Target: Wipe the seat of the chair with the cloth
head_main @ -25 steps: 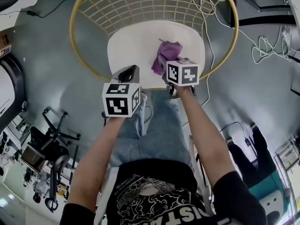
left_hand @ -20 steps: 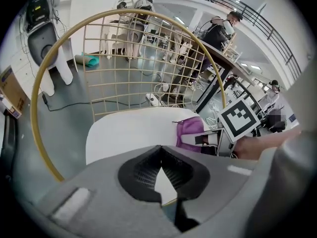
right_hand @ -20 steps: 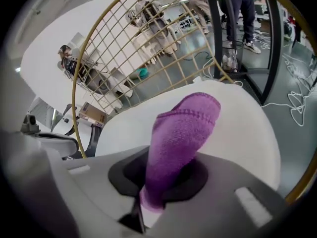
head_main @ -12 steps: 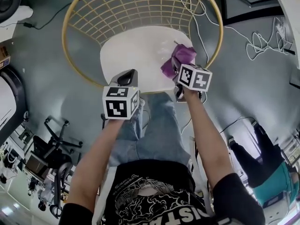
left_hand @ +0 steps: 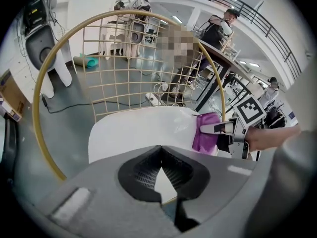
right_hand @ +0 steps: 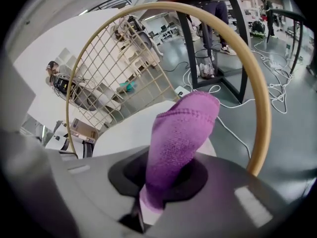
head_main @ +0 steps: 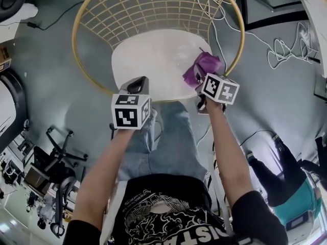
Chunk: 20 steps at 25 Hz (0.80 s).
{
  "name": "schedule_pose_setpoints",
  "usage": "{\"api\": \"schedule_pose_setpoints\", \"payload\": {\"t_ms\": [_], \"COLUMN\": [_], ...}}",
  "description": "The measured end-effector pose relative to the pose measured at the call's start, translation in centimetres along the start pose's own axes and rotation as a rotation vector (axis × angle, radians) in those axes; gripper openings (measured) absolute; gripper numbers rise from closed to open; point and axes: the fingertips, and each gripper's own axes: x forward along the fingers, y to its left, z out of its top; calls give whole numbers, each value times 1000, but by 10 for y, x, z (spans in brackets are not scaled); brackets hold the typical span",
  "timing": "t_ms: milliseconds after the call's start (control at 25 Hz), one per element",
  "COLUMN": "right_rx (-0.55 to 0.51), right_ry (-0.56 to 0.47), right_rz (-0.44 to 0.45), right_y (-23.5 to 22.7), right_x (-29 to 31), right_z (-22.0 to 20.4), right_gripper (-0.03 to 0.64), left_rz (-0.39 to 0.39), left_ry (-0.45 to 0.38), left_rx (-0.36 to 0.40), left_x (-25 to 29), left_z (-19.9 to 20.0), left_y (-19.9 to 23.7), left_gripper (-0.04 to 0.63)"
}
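Note:
The chair has a white seat (head_main: 153, 60) and a yellow wire hoop back (head_main: 102, 14). A purple cloth (head_main: 202, 66) lies over the seat's right edge, and my right gripper (head_main: 198, 79) is shut on it. In the right gripper view the cloth (right_hand: 181, 138) sticks up out of the jaws (right_hand: 148, 202), with the seat (right_hand: 124, 138) behind. My left gripper (head_main: 138, 83) hovers at the seat's front edge, shut, with nothing in it. The left gripper view shows the seat (left_hand: 138, 133) ahead and the cloth (left_hand: 205, 133) at the right.
Loose white cables (head_main: 286, 50) trail over the grey floor to the right of the chair. A black table leg (right_hand: 233, 43) stands behind the hoop. An office chair (head_main: 56, 157) is at lower left. A person in teal (head_main: 291, 188) is at lower right.
My right gripper has carried the cloth rightwards from the seat's front middle to its right edge. The left gripper has stayed at the front edge.

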Motion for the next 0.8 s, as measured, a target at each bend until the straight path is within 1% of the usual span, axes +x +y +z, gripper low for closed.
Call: {"api": "schedule_pose_setpoints", "payload": {"t_ms": [160, 280, 480, 680, 800], "right_rx": [-68, -98, -161, -218, -245], "right_ry": [-3, 22, 96, 144, 164], "right_rz": [86, 160, 289, 381, 431], "right_y": [41, 82, 153, 228, 263], "right_x": [2, 13, 38, 59, 67], "right_z": [2, -8, -60, -90, -108], "right_gripper": [58, 58, 58, 58, 58], "left_rz": [18, 40, 73, 85, 75], "left_ry": [-11, -12, -10, -22, -35], "left_rx": [-20, -43, -69, -107, -116], "left_x": [-9, -17, -33, -58, -70], "left_z": [-5, -13, -51, -69, -80], "left_y": [11, 29, 61, 92, 102], "left_gripper": [0, 0, 0, 0, 0]}}
